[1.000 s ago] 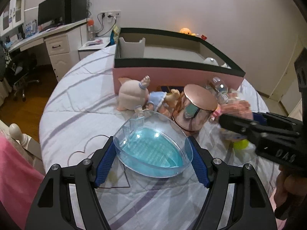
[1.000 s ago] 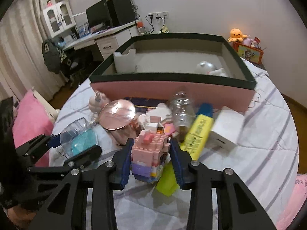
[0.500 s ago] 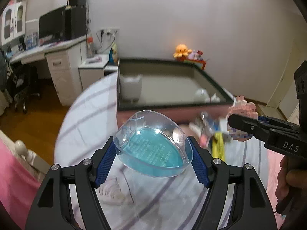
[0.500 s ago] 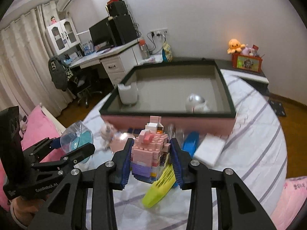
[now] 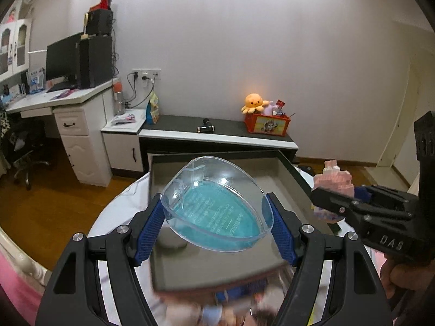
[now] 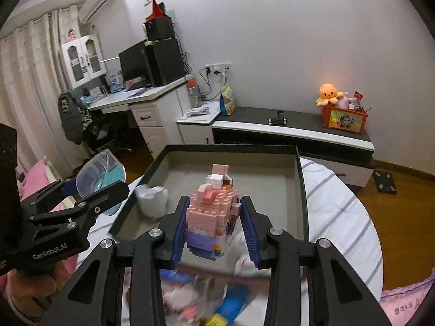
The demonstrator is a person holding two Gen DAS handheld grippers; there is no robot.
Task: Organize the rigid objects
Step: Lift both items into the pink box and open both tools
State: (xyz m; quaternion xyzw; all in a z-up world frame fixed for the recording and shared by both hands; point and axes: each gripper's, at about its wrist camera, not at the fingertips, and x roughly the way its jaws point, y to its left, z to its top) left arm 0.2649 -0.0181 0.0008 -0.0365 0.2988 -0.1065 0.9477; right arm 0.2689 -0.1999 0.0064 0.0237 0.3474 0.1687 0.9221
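My left gripper [image 5: 216, 226] is shut on a clear plastic bowl with a blue bottom [image 5: 217, 206] and holds it in the air over the near part of the dark-rimmed pink box [image 5: 217, 274]. My right gripper [image 6: 214, 228] is shut on a pink and purple brick figure [image 6: 214, 217], raised over the near edge of the same box [image 6: 303, 190]. The left gripper with the bowl [image 6: 100, 174] shows at the left of the right wrist view; the right gripper with the figure [image 5: 333, 190] shows at the right of the left wrist view.
Inside the box stands a white container [image 6: 152, 199]. Blurred toys lie on the striped bed sheet [image 6: 342, 217] below the grippers. A white desk [image 6: 152, 108] and a low dark cabinet [image 6: 293, 127] with an orange plush octopus [image 6: 329, 92] stand by the far wall.
Both grippers have lifted their objects off the bed and moved them forward over the box. The pile of toys has dropped to the bottom of both views.
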